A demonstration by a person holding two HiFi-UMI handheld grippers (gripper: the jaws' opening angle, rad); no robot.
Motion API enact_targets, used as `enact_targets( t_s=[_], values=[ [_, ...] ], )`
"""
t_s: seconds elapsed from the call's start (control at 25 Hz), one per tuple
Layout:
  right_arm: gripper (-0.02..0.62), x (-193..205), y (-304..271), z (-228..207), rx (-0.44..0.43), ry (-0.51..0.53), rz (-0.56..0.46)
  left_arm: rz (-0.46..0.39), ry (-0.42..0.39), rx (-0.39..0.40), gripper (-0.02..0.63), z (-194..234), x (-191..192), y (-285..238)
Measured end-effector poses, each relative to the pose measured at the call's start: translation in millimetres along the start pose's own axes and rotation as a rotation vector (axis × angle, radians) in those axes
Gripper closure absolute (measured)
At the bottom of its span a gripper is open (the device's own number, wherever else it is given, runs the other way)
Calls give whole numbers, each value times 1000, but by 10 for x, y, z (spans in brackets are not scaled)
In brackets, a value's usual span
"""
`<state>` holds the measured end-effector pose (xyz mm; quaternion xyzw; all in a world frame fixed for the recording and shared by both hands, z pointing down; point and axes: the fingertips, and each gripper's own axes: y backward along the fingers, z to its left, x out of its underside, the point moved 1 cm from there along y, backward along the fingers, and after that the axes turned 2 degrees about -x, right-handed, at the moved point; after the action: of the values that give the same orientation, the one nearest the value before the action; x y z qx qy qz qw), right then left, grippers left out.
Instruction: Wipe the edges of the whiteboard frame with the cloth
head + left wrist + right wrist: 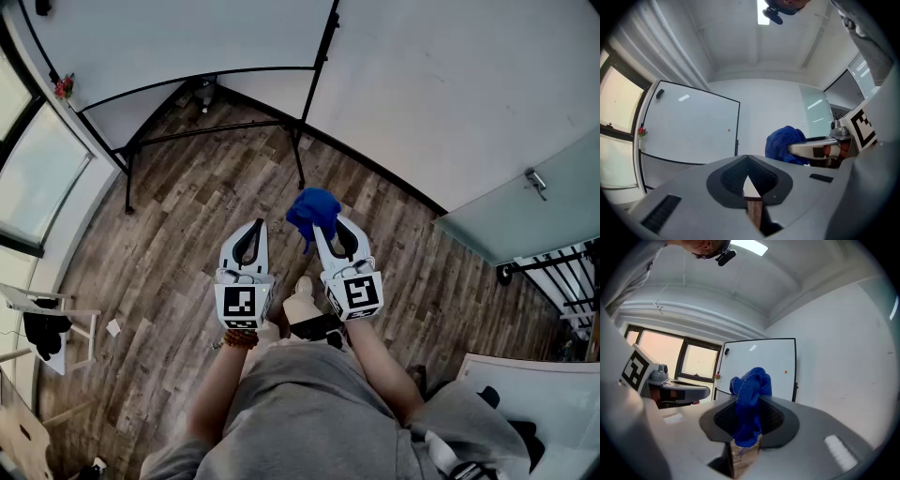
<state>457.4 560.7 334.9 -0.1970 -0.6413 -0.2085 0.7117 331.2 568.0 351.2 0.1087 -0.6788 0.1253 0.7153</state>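
1. A person is seen from above, standing on a wooden floor (178,244). A gripper is held in each hand, and both are pointed forward toward a whiteboard (169,37) on a black stand.
2. The cloth (312,211), blue and bunched, is clamped between the fingers of the right gripper (322,228). Most of it bulges out past the tips. In the right gripper view a short tail is seen hanging behind them.
3. The fingers of the left gripper (254,227) are pressed together with nothing between them. This gripper is held just beside the right one and is not touched by the cloth.
4. The whiteboard is well apart from both grippers, with bare floor between. Its black frame (187,82) is not touched by the cloth.
5. The step in hand is judged to be the approach. The cloth is already gripped, but no edge has yet been wiped.
6. For the next move, the gap to the whiteboard would have to be closed. The right gripper would then be raised so that the bulging cloth, not the hard tips, is laid on a frame edge. From there the cloth would be drawn along that edge under steady pressure. A firm grip would be needed so that the cloth is not dragged out.
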Motion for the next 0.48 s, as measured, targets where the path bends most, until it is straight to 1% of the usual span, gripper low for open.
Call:
enact_targets(
  t_s=[0.16, 0.36, 0.48],
  values=[
    [488, -53, -78, -140, 0, -24, -5, 18, -6, -11, 597, 19, -33, -198],
    [482, -31, -219, -343, 8, -52, -3, -1, -7, 22, 597, -56, -94, -497],
    [482, 12, -304, -547, 12, -68, 2, 10, -10, 47, 597, -135, -78, -729]
  ],
)
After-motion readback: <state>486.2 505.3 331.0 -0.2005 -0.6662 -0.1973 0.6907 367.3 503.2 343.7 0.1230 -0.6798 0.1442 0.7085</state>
